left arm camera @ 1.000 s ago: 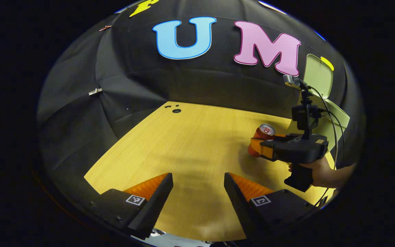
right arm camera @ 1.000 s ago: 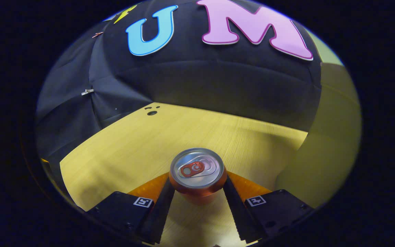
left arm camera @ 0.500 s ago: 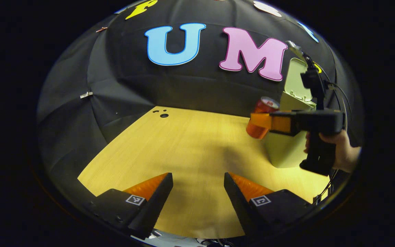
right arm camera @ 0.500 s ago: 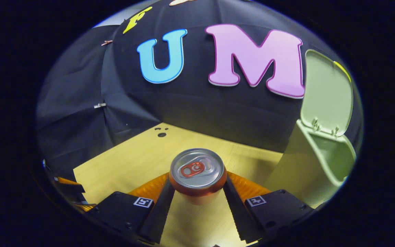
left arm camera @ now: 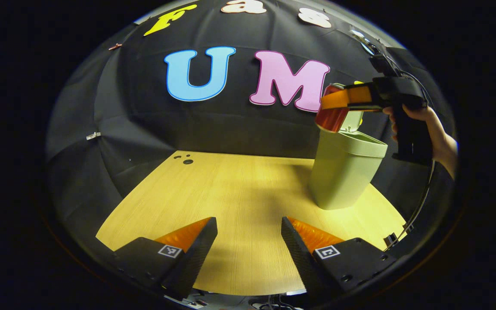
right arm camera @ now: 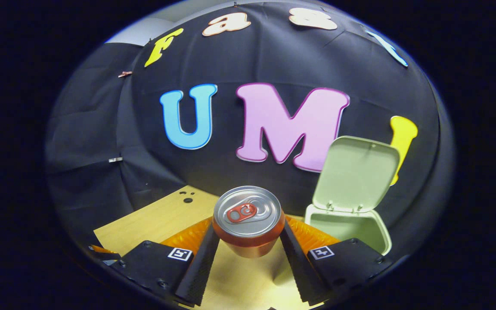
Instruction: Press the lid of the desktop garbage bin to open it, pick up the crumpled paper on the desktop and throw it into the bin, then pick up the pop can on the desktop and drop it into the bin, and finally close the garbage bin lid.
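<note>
A red pop can (right arm camera: 248, 221) with a silver top stands upright between both fingers of my right gripper (right arm camera: 248, 241), which is shut on it. In the left gripper view the same can (left arm camera: 333, 114) hangs high in the air, just above the left rim of the pale green bin (left arm camera: 345, 172), held by the right gripper (left arm camera: 338, 100) in a person's hand (left arm camera: 429, 125). The bin's lid (right arm camera: 355, 174) stands up open behind its mouth (right arm camera: 346, 226). My left gripper (left arm camera: 249, 241) stays low over the wooden table (left arm camera: 230, 198), open, with nothing between its fingers.
The table's far left corner has small round holes (left arm camera: 186, 161). The black cloth wall (left arm camera: 213, 116) closes in the table at the back and left. A cable (left arm camera: 420, 198) hangs down from the right gripper past the bin.
My right gripper has lifted the can from the table up to above the bin's rim. The left gripper has drawn back a little, still open.
</note>
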Tool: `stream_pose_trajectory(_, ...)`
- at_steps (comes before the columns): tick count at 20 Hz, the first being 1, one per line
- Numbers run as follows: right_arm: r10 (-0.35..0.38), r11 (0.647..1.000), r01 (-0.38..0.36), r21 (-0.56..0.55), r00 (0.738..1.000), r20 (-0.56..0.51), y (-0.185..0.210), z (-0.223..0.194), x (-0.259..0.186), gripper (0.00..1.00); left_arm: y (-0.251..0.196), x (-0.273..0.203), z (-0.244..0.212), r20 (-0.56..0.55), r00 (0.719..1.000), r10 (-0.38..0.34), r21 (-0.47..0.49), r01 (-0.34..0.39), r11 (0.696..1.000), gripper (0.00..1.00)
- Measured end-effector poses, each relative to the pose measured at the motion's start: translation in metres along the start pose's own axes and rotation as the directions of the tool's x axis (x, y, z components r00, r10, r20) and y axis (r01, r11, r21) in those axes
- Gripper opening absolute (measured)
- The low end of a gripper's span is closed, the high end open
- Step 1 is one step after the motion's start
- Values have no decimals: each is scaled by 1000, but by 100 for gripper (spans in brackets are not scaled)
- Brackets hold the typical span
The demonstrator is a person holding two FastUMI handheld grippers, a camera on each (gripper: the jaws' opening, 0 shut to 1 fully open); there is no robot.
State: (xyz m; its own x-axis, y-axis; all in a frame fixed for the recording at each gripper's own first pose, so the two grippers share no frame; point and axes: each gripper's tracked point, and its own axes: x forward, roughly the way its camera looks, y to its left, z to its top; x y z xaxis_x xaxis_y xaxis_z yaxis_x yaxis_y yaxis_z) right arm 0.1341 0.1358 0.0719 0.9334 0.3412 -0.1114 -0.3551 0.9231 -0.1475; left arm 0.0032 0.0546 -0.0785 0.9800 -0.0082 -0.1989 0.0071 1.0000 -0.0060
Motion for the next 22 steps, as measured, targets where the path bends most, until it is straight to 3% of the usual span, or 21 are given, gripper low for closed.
stream_pose_trajectory(3,-60,998,60,6,997,38,-30,24,-13,83,2,-3,5,17,1000,-4,-2,4,1000,96)
stream_pose_trajectory(6,-110,994,108,25,993,50,-62,33,-22,83,2,-2,11,12,1000,-4,-66,5,998,96)
stream_pose_trajectory(11,-148,989,148,-1,987,61,-104,28,-19,83,15,11,22,22,998,53,-92,-51,994,96)
stream_pose_trajectory(18,-184,982,184,39,983,-3,-161,-5,6,83,19,22,17,-17,988,155,-125,-156,980,96)
stream_pose_trajectory(22,-190,981,192,40,980,-55,-176,-30,12,83,12,28,12,-42,983,177,-115,-180,977,96)
